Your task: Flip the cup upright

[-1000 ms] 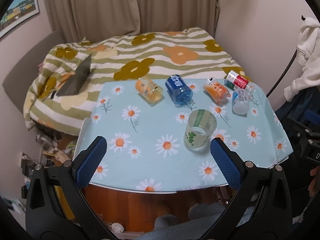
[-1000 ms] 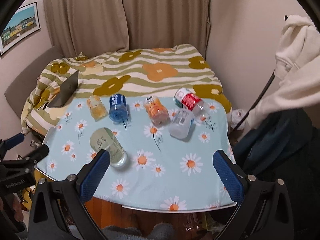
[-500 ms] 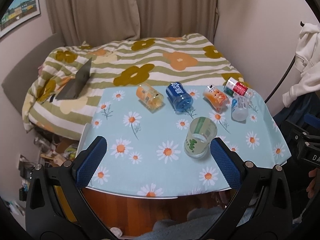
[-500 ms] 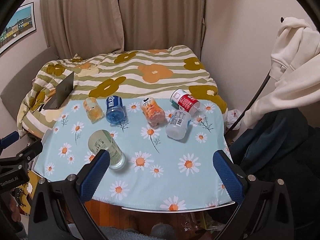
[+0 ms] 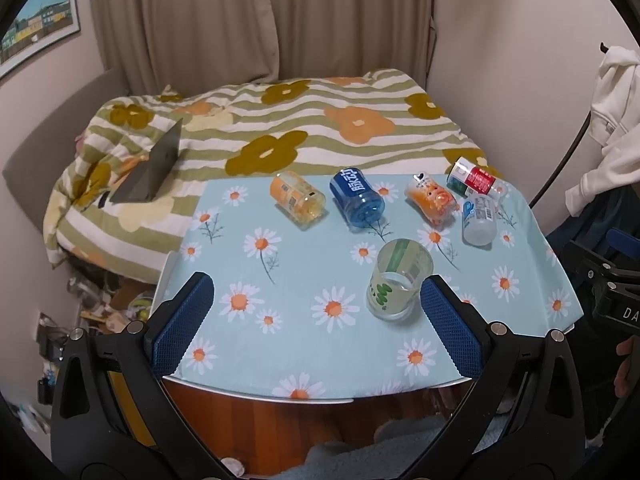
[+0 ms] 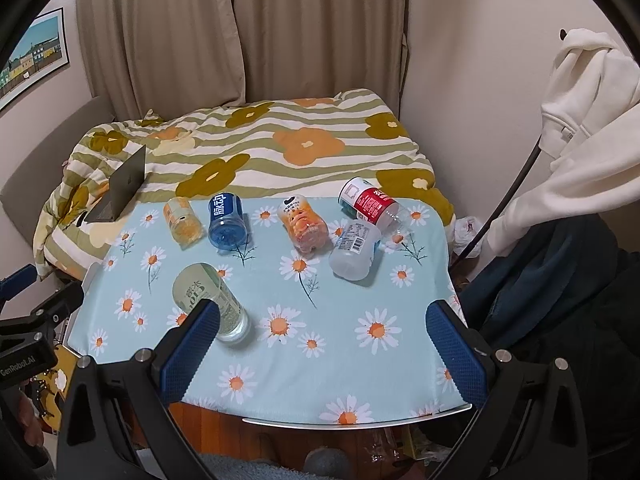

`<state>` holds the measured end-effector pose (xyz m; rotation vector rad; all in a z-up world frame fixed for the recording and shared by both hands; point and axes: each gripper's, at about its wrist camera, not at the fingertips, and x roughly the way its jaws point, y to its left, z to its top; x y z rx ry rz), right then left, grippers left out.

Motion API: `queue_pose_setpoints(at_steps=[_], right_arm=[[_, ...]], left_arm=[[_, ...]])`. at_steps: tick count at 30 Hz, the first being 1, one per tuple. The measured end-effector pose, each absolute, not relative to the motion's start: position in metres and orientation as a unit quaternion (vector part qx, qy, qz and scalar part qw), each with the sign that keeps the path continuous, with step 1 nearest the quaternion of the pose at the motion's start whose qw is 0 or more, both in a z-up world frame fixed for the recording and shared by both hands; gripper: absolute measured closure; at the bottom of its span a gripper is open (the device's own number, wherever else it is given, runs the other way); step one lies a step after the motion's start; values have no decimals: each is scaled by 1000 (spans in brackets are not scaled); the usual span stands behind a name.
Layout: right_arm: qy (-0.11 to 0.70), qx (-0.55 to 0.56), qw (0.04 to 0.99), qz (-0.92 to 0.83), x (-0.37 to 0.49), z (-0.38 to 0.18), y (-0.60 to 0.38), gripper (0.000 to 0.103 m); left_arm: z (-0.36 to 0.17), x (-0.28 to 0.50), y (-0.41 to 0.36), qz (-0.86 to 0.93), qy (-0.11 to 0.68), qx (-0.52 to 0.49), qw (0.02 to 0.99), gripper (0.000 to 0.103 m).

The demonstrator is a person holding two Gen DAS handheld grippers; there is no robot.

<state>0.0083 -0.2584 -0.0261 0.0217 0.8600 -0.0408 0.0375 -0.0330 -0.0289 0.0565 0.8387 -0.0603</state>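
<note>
Compared with a second ago, you have pulled both grippers back from the table (image 5: 520, 216), so the pale green cup (image 5: 400, 286) looks smaller and no flip is started; it lies on its side on the cloth, nearer to you than the blue cup (image 5: 357, 197). Your left gripper (image 5: 316, 322) is spread wide and holds nothing. Your right gripper (image 6: 322, 350) is also wide and empty, touching nothing.

Right view: left finger pad (image 6: 188, 350) covers the lower side of the green cup (image 6: 208, 300) near the tablecloth's (image 6: 320, 344) front-left edge. Label print on the clear bottle (image 6: 354, 248) illegible. Clutter (image 5: 108, 304) under the bed indistinct.
</note>
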Motion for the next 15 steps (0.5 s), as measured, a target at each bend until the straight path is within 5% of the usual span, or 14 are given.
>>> queue_pose_setpoints(at_steps=[15], right_arm=[[418,11,908,-20,10,-27,-260,0]], left_arm=[[-31,41,-34,-27,406,32,913,0]])
